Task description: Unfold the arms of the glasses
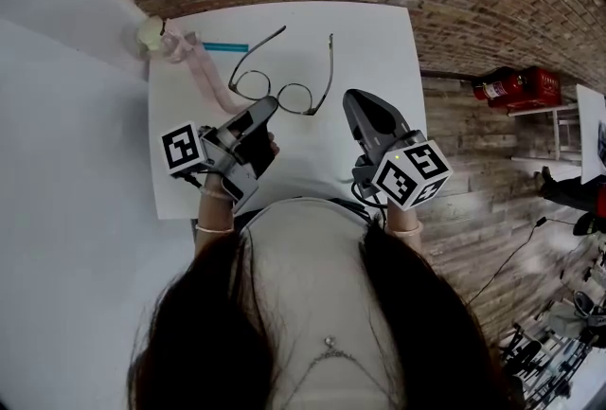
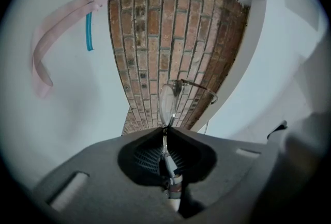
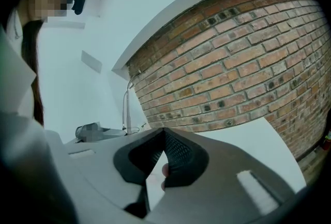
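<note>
Your left gripper (image 1: 264,105) is clamped on the near rim of the glasses (image 1: 292,96), steadying the frame at mid white table (image 1: 379,48). Both arms look swung out toward the far side. Your right gripper (image 1: 354,99), jaws together and empty, sits just right of them.

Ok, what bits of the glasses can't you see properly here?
- Head view: the left gripper covers the spot where its jaws pinch the glasses.
- Right gripper view: only one thin arm of the glasses shows; the left gripper blocks the rest.
- Left gripper view: the glasses are nearly edge-on, so only one lens can be told.
</note>
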A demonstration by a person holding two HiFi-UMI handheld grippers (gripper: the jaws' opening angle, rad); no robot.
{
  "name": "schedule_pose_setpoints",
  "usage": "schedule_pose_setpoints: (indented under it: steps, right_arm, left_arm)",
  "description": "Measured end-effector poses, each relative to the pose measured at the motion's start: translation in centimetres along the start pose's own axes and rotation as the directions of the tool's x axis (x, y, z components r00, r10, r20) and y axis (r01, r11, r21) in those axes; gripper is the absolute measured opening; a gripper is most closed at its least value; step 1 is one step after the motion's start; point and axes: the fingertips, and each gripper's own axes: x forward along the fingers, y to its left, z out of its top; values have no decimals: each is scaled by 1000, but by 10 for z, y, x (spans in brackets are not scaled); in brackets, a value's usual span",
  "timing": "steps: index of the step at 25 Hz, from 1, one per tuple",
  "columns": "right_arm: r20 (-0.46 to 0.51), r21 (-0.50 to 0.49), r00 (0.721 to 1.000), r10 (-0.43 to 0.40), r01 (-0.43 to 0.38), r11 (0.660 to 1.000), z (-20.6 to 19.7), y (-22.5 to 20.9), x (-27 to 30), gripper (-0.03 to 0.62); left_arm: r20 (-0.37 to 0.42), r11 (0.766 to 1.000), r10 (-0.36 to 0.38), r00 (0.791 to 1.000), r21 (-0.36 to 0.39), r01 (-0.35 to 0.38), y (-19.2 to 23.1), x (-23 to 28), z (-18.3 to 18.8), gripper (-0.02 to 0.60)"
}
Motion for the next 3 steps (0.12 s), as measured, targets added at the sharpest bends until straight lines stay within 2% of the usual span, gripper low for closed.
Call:
schedule_pose_setpoints:
  steps: [3]
  right_arm:
    - [-1,0,1000,1,-1,1000,0,-2,1,5]
  left_arm:
    - [0,1000,0,1000,-1,0,2,2,1,23]
